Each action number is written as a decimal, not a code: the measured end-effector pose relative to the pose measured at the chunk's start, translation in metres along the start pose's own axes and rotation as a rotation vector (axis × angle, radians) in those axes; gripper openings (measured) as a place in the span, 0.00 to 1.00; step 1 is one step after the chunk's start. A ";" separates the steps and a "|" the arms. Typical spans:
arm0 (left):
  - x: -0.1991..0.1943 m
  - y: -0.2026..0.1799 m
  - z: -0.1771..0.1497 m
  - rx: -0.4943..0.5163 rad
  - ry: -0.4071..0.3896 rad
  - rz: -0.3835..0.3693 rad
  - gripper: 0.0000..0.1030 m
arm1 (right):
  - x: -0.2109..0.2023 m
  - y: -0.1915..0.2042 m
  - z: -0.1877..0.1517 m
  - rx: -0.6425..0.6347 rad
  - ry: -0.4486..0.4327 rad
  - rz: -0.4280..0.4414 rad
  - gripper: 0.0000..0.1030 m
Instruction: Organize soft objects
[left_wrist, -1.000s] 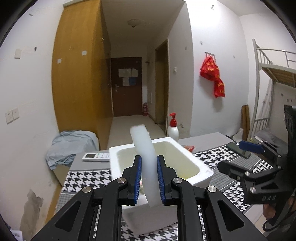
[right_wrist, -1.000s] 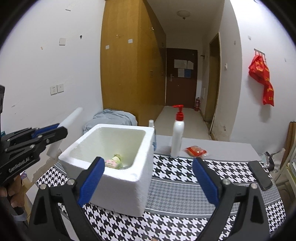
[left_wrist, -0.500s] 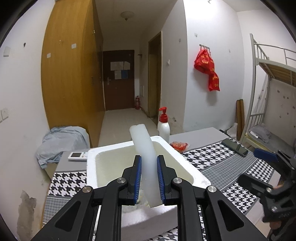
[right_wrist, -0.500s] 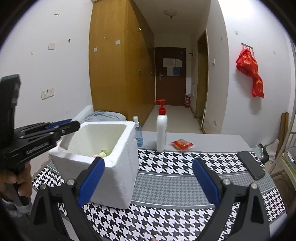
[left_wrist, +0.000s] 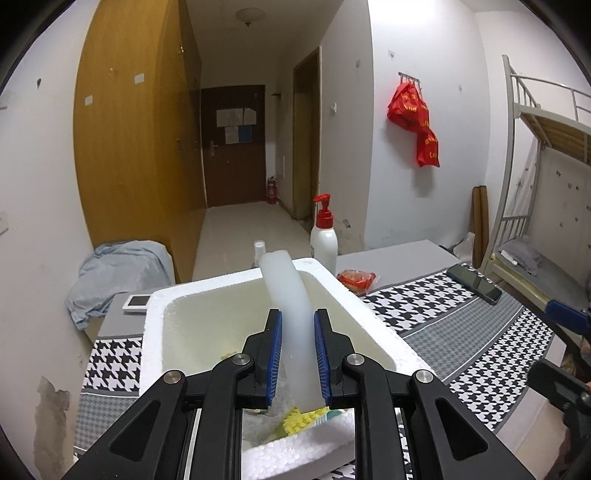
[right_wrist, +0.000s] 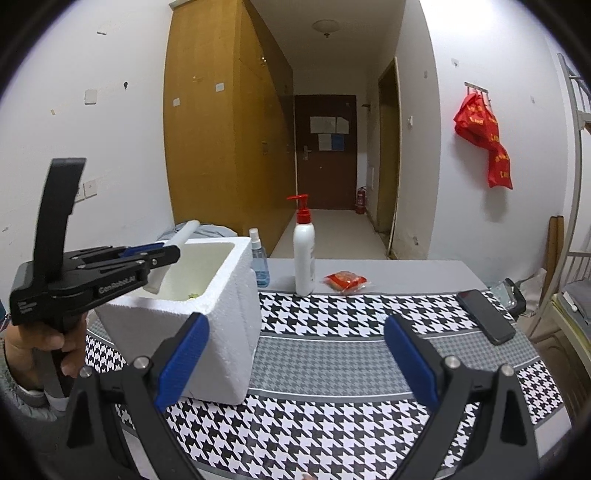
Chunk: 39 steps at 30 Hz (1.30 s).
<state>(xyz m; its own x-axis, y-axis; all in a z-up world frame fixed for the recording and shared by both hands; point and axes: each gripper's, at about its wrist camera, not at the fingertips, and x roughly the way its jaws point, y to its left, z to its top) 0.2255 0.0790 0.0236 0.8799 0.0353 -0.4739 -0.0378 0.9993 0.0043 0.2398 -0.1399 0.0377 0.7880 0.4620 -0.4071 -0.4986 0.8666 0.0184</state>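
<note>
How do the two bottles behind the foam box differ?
The pump bottle is white and opaque with a red pump head; the spray bottle is clear, blue-tinted, with a pale cap. The pump bottle is much taller. The spray bottle stands right beside the foam box; the pump bottle stands further off. Both are upright on the table.

Setting: a dormitory room. Indicators: a metal bunk bed (left_wrist: 539, 122) at far right, a tall wooden wardrobe (right_wrist: 225, 147) on the left, and an entry door (right_wrist: 325, 151) closing the far corridor.

Left gripper (left_wrist: 298, 354) jaws are opening; right gripper (right_wrist: 295, 354) jaws spread wide.
</note>
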 end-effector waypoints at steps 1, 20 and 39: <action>0.002 0.000 0.000 0.005 0.002 0.007 0.23 | -0.002 -0.001 -0.001 0.000 -0.002 -0.003 0.95; -0.037 -0.008 -0.013 -0.025 -0.087 0.089 0.99 | -0.035 -0.012 -0.007 0.024 -0.039 -0.022 0.95; -0.146 -0.030 -0.047 -0.013 -0.217 0.117 0.99 | -0.105 0.011 -0.021 0.006 -0.121 -0.008 0.96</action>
<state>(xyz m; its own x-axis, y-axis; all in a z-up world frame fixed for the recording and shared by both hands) 0.0757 0.0437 0.0519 0.9503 0.1547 -0.2701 -0.1506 0.9879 0.0358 0.1438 -0.1831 0.0619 0.8302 0.4739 -0.2937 -0.4900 0.8715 0.0211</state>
